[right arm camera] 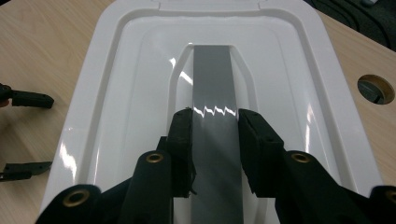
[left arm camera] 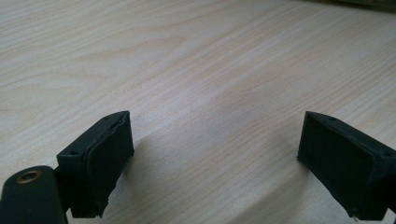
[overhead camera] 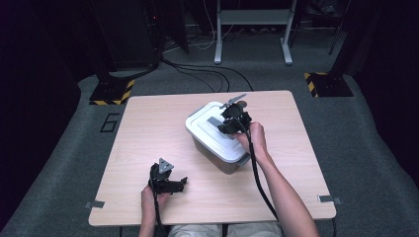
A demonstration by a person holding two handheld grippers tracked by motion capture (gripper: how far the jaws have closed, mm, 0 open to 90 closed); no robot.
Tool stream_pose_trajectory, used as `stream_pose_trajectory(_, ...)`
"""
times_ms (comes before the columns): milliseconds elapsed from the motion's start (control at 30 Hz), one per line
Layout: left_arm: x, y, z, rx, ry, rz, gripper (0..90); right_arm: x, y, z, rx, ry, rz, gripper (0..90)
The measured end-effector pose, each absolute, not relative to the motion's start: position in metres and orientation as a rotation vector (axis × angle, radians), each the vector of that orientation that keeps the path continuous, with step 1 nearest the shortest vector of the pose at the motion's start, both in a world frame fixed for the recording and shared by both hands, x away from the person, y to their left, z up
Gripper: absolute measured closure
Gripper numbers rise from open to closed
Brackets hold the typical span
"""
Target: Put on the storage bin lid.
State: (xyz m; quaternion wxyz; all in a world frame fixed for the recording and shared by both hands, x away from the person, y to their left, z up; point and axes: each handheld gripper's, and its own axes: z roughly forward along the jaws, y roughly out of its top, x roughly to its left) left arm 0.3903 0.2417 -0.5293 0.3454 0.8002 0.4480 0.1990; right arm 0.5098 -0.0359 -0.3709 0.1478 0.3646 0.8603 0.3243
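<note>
A grey storage box point(overhead camera: 225, 160) with a white lid point(overhead camera: 207, 123) stands slantwise in the middle of the wooden table point(overhead camera: 148, 128). My right gripper point(overhead camera: 232, 121) reaches down onto the lid. In the right gripper view its two black jaws sit on either side of the lid's point(right arm camera: 130, 93) flat grey handle point(right arm camera: 212, 79), and the pads point(right arm camera: 182, 135) press against the handle's edges. My left gripper point(overhead camera: 180, 183) rests low near the table's front edge, apart from the box. Its jaws stand wide open over bare wood point(left arm camera: 215, 135), with nothing between them.
A round cable hole point(right arm camera: 375, 88) is cut in the tabletop beyond the box. The left gripper's jaw tips point(right arm camera: 28, 99) lie off to the side of the lid. Dark floor, cables and stand legs point(overhead camera: 252, 44) surround the table.
</note>
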Motion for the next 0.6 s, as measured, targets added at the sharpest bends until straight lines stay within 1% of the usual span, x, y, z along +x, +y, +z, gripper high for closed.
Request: stream_pose_trajectory(600,0.39,0.242,-0.529,2.081,1.162,0.518,10.0,0.508,-0.037,-0.383,1.052,2.463,0.971,66.6)
